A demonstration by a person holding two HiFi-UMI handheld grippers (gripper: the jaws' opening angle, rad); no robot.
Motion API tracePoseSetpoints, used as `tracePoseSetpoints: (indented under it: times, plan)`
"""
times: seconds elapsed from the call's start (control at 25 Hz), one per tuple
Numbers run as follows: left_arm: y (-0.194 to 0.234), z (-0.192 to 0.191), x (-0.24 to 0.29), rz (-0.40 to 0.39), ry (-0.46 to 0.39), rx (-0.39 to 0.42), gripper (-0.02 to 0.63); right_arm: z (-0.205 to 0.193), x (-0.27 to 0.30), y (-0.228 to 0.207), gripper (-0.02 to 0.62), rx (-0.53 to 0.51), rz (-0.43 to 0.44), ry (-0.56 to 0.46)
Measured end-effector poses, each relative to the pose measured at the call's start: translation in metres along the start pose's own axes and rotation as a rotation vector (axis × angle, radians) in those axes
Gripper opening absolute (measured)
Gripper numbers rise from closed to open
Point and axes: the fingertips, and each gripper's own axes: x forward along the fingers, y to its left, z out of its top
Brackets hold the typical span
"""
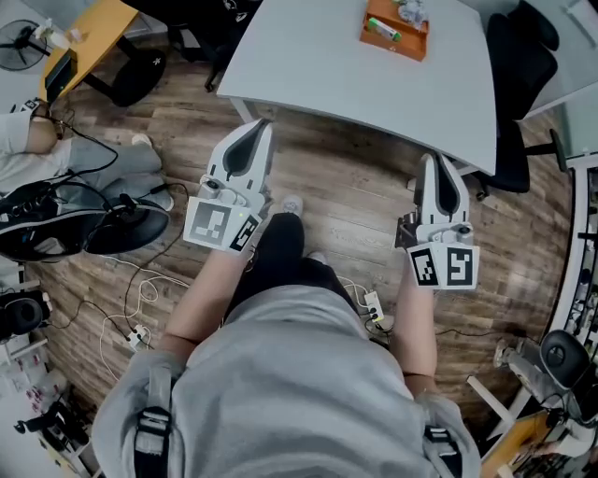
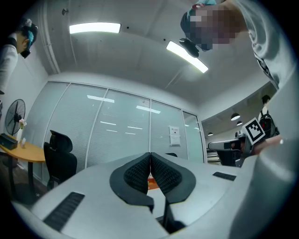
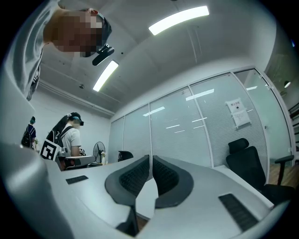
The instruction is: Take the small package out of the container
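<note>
1. Head view. The container (image 1: 392, 45), an orange open box, sat on the far part of the desk (image 1: 318, 65), well apart from both tools.
   - The small package (image 1: 409, 9) was taken to be the pale, crinkled item at the container's far end. It was cut by the frame edge, so this reading was uncertain.
   - A green oblong item (image 1: 383, 30) lay beside it in the same box.
   - Judgement: the package was probably light, with a soft, slippery wrapper that would crumple rather than resist. A pinch across its bulk or along a wrapper seam looked safer than a corner. The shallow box seemed likely to shift if dragged on.
   - The left tool (image 1: 264, 128) and the right tool (image 1: 432, 161) hung low over the wooden floor (image 1: 355, 196), short of the desk edge and pointing toward it.

2. Left gripper view. The ribbed pads met tip to tip, with nothing between them and nothing touched. A sliver of orange showed below the pads, probably the container ahead.

3. Right gripper view. The jaws were fully together, empty and in contact with nothing. The pale desk top lay ahead.
</note>
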Motion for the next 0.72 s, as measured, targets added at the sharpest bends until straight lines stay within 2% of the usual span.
tracePoseSetpoints:
  times: [0.16, 0.4, 0.72]
  plan:
    - [0.037, -0.006, 0.04, -0.02, -0.004, -0.014, 0.02, 0.004, 0.053, -0.007, 0.053, -0.024, -0.015, -0.014]
    - [0.1, -0.01, 0.116, -0.076, -0.011, -0.038, 0.02, 0.004, 0.136, -0.026, 0.052, -0.037, -0.082, -0.022]
    - [0.15, -0.017, 0.189, -0.171, -0.023, -0.049, 0.02, -0.007, 0.2, -0.047, 0.052, -0.041, -0.171, -0.033]
